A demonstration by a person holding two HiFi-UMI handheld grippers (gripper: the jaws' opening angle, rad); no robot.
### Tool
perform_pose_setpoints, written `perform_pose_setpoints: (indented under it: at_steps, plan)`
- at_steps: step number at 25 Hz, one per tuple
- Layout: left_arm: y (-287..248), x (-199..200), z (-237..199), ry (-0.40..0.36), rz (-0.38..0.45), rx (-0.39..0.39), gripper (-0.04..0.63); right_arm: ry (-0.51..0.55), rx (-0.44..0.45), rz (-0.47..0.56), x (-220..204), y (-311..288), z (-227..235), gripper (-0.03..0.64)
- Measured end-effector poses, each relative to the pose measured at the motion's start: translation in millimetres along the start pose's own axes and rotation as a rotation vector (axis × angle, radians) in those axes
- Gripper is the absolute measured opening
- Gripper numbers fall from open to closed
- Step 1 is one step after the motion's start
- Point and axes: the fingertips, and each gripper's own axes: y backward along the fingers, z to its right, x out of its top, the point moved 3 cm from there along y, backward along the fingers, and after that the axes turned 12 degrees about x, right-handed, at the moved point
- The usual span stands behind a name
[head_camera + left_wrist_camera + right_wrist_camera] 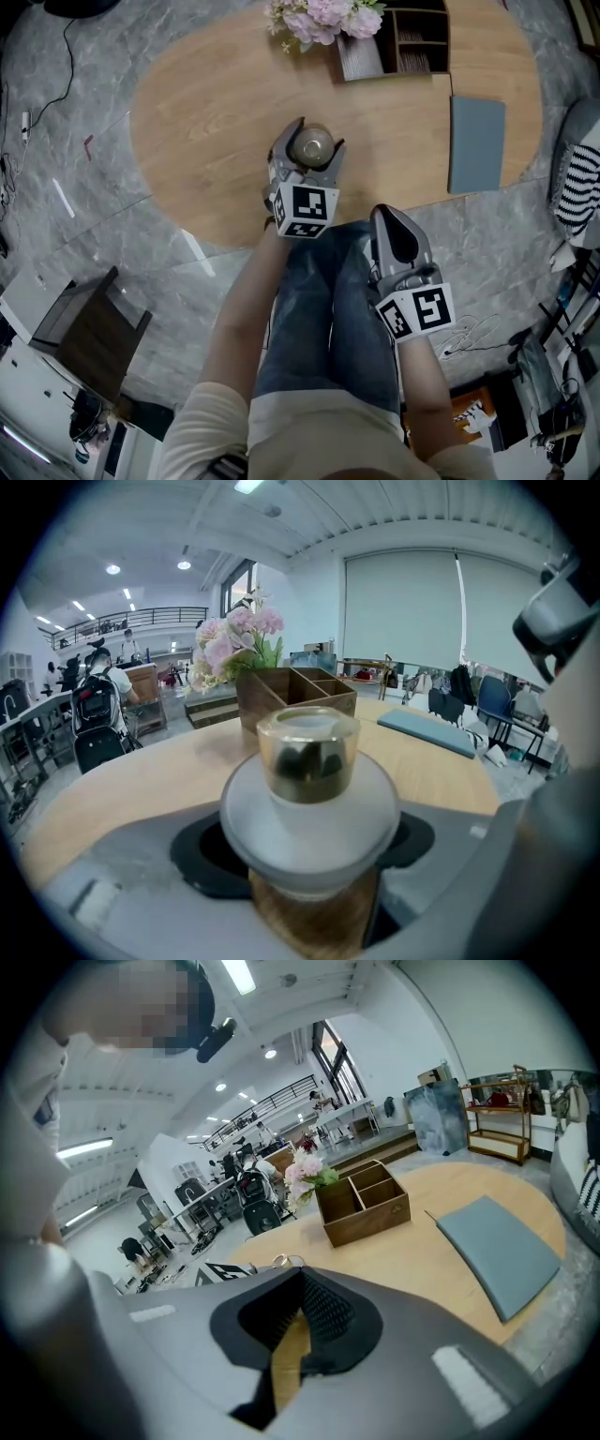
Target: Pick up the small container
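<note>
The small container is a squat frosted white jar with a shiny gold cap, upright near the front edge of the oval wooden table. My left gripper has a jaw on each side of it, and the pads press on its sides. In the left gripper view the container fills the middle between the grey jaws of the left gripper. Whether it is off the wood I cannot tell. My right gripper hangs over the person's lap, off the table, jaws together and empty, as the right gripper view shows.
At the table's far side stand a wooden organiser and a bunch of pink flowers. A grey-blue pad lies at the right end. A dark stool stands on the marble floor at the left.
</note>
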Motion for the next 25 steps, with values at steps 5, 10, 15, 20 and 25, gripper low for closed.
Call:
perform_pose_setpoints:
  at_steps: [5,10,15,20,25]
  plan:
    - [13.2,8.7,-0.3,0.024,0.013,-0.004,0.345,0.010,-0.009,0.011,4.1,7.4,-3.8,0.002]
    - [33.9,25.5,-0.6,0.045,0.029,-0.007,0.345,0.033,-0.008,0.031,16.2,17.3,-15.0,0.002]
    - [58.6,44.8,-2.6,0.075,0.035,-0.004,0.345,0.063,-0.010,0.048,32.8,31.6,-26.6,0.002]
    - [87.8,74.9,-10.6,0.071,0.049,-0.011,0.345,0.088,-0.016,0.071,52.7,45.9,-41.3,0.002]
    - [118.9,100.6,-16.9,0.086,0.056,-0.012,0.345,0.119,-0.017,0.103,78.1,59.3,-59.0,0.002]
